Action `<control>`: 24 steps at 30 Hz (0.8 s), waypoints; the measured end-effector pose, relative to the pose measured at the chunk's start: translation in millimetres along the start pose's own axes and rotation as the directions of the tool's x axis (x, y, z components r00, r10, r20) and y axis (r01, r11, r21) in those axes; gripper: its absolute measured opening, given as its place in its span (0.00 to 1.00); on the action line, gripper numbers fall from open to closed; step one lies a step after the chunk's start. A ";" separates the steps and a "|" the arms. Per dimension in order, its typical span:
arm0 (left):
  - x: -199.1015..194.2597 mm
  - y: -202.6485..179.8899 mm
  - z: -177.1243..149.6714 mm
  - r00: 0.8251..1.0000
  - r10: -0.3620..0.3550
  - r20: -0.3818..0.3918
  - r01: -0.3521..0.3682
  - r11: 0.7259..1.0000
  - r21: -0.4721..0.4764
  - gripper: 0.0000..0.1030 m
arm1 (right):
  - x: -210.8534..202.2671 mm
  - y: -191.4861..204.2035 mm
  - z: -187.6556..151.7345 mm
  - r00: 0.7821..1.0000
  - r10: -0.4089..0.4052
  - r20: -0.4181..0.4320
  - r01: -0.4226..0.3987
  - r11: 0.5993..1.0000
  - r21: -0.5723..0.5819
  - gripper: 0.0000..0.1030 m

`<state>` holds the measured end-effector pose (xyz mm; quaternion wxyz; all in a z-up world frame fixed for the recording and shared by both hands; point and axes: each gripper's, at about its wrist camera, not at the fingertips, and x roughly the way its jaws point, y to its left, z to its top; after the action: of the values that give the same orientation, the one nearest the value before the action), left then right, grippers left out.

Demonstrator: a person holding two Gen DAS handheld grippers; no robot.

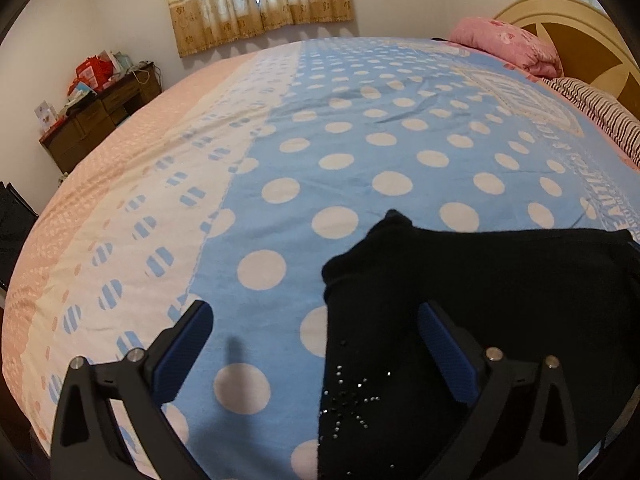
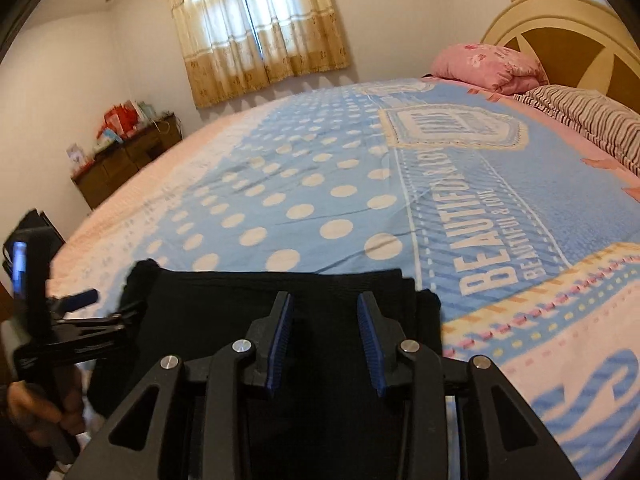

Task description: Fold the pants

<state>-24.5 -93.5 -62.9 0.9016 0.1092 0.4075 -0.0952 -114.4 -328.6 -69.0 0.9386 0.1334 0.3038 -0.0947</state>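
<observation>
Left claw (image 1: pixel 316 356) hangs spread wide, released, over the black pants (image 1: pixel 460 300) on the bed (image 1: pixel 280 152). Only the right wrist view shows the right claw (image 2: pixel 325 340) part-open above them, gripping nothing, a hand (image 2: pixel 36 404) alongside; a pink pillow (image 2: pixel 488 66) lies beyond.

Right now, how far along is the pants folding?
The black pants already lie as a compact bundle on the dotted blanket. Neither the left gripper, jaws wide, nor the right gripper, jaws part open above the cloth, grips anything. Whether another fold is needed, I can't tell.
</observation>
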 end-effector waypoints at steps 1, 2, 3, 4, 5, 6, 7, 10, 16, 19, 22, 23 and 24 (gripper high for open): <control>-0.4 0.6 0.1 1.000 -0.005 -0.004 0.005 1.000 -0.003 1.00 | -5.2 1.2 -1.7 1.000 -0.005 0.009 0.005 1.000 -0.001 0.35; -0.6 1.4 -0.2 1.000 -0.010 -0.008 0.010 1.000 -0.007 1.00 | -11.7 1.4 -4.6 1.000 -0.013 0.020 0.013 1.000 0.001 0.36; 0.3 1.8 0.2 1.000 -0.013 -0.010 0.013 1.000 -0.009 1.00 | -14.9 2.1 -7.0 1.000 -0.016 0.026 0.016 1.000 0.006 0.39; 0.2 2.1 0.2 1.000 -0.015 -0.012 0.015 1.000 -0.011 1.00 | -19.1 0.9 -10.0 0.999 -0.016 0.029 0.016 1.000 0.019 0.42; 0.3 2.3 0.5 1.000 -0.017 -0.013 0.017 1.000 -0.012 1.00 | -21.5 -0.2 -12.3 0.999 -0.015 0.031 0.014 0.999 0.032 0.47; -0.3 2.4 0.3 1.000 -0.018 -0.014 0.018 1.000 -0.013 1.00 | -23.8 -2.2 -14.5 0.999 -0.014 0.031 0.012 0.999 0.047 0.50; -1.8 2.7 0.1 1.000 -0.021 -0.015 0.020 1.000 -0.014 1.00 | -25.3 -4.5 -16.9 0.999 -0.014 0.030 0.012 0.998 0.061 0.50; -5.5 2.8 -2.0 1.000 -0.026 -0.016 0.026 1.000 -0.011 1.00 | -25.1 -9.6 -21.6 1.000 -0.016 0.018 0.015 0.997 0.080 0.50; -11.7 2.8 -5.9 0.999 -0.033 -0.012 0.033 0.999 -0.004 1.00 | -24.0 -11.2 -25.2 1.000 -0.012 0.009 0.011 0.996 0.091 0.50; -13.8 3.5 -7.3 0.999 -0.039 -0.011 0.039 0.999 -0.004 1.00 | -24.8 -11.2 -25.5 1.000 -0.013 0.008 0.012 0.996 0.094 0.50; -15.4 3.6 -9.1 0.999 -0.049 -0.015 0.049 0.999 -0.002 1.00 | -26.1 -12.5 -27.9 1.000 -0.011 0.004 0.011 0.995 0.102 0.50; -16.3 3.4 -9.8 0.998 -0.053 -0.016 0.053 0.999 -0.001 1.00 | -26.6 -12.9 -28.6 1.000 -0.013 0.002 0.013 0.995 0.103 0.50; -17.2 3.3 -10.4 0.998 -0.058 -0.018 0.058 0.998 0.000 1.00 | -27.3 -13.3 -29.4 1.000 -0.014 0.002 0.014 0.994 0.105 0.50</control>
<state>-42.2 -86.1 -56.2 0.8947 0.0985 0.4185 -0.1208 -155.6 -329.5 -78.2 0.9300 0.1801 0.2981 -0.1173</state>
